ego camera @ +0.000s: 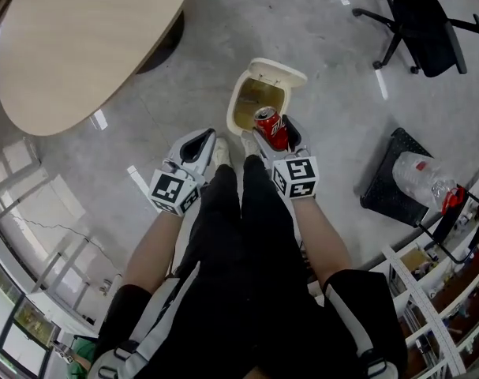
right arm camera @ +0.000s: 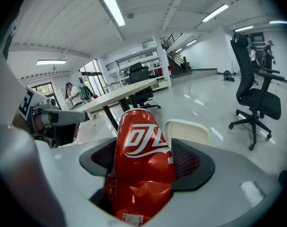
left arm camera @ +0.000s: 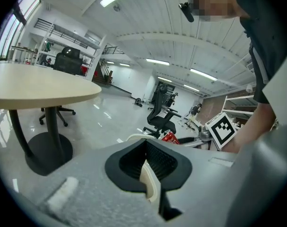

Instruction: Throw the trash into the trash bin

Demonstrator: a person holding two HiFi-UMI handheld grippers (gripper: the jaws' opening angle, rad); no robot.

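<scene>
Grey floor [ego camera: 318,38] under you: your right gripper [ego camera: 275,130] clamps the red can [ego camera: 268,123] beside the open trash bin [ego camera: 240,93]; your left gripper [ego camera: 201,142] is closed, empty.

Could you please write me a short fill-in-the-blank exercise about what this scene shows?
1. The red can sits between the jaws of the ____ gripper.
2. The lid of the trash bin stands ____.
3. The office chair is ____ in colour.
Missing words: right; open; black.
</scene>
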